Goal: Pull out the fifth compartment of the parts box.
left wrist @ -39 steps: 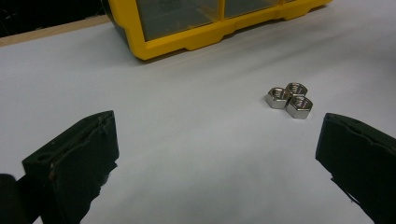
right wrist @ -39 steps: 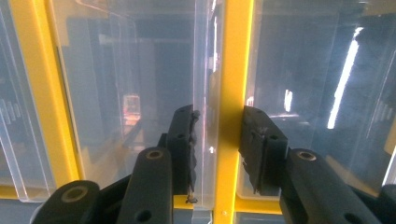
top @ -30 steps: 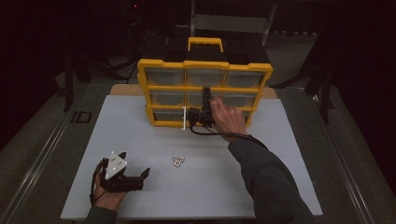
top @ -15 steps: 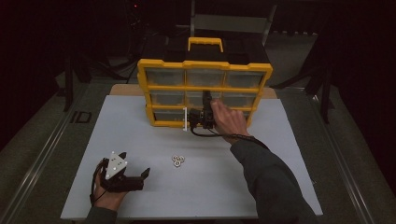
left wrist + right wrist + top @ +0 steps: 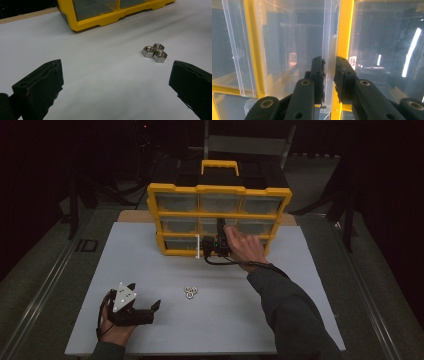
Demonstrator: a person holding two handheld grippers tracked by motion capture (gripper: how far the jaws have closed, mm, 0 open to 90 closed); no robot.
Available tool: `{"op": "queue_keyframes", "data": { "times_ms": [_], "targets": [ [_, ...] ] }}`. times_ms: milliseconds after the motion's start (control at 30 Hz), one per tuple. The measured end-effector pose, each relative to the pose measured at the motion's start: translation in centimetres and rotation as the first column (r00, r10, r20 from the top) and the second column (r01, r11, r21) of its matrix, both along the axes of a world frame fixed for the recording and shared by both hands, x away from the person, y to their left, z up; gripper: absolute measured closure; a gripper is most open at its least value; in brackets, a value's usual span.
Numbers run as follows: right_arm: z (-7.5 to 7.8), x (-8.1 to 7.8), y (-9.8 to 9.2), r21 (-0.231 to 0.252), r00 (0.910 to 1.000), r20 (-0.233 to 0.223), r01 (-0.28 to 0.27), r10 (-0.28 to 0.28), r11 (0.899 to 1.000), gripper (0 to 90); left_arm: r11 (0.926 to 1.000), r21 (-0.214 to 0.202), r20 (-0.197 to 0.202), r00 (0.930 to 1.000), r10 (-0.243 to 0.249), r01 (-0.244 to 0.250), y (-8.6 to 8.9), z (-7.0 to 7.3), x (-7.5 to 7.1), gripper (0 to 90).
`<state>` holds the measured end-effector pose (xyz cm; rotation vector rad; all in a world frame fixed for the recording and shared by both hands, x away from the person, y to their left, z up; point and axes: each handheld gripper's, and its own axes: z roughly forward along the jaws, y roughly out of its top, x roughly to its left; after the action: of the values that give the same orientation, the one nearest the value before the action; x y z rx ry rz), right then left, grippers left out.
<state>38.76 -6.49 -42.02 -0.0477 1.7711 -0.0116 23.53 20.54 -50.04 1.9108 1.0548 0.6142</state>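
A yellow organizer point(image 5: 220, 195) with clear drawers stands upright at the back of the white table. My right gripper point(image 5: 220, 226) is at its middle drawers, with a hand behind it. Seen close in the right gripper view, the right gripper point(image 5: 329, 66) has just been closing. Its jaws now pinch the thin clear lip of a drawer point(image 5: 328, 37) beside a yellow divider point(image 5: 343, 30). Three steel hex nuts point(image 5: 190, 292) lie bunched mid-table. My left gripper point(image 5: 150, 309) rests near the front left, open and holding nothing, and the nuts point(image 5: 154, 51) lie ahead of its right jaw.
The table top point(image 5: 300, 285) is a white sheet with dark floor around it. The organizer's foot point(image 5: 100, 21) sits just beyond the nuts. The person's right sleeve point(image 5: 290, 315) crosses the right half of the table.
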Motion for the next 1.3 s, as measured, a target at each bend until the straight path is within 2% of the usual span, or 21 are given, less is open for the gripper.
{"op": "queue_keyframes", "data": {
  "times_ms": [333,400,867,1300],
  "targets": [
    [-0.1,-0.6,-0.2,-0.013,0.9999,0.007,-0.013,0.013,1.000,77.9,1.0000,0.002,-0.001,1.0000,0.000,0.000,0.0,0.0,0.0,0.0],
    [-0.1,-0.9,-0.2,-0.027,0.9999,0.007,-0.011,0.011,1.000,77.9,1.0000,0.003,0.000,1.0000,0.001,-0.001,0.0,0.0,0.0,0.0],
    [-0.2,-2.1,-0.3,-0.014,0.9998,0.007,-0.020,0.021,1.000,77.9,1.0000,0.002,0.000,1.0000,0.003,-0.003,0.0,0.0,0.0,0.0],
    [0.0,-3.5,-0.3,-0.024,0.9995,0.003,-0.032,0.032,0.999,77.9,1.0000,0.002,0.003,1.0000,0.002,-0.002,0.0,0.0,0.0,0.0]
  ]
}}
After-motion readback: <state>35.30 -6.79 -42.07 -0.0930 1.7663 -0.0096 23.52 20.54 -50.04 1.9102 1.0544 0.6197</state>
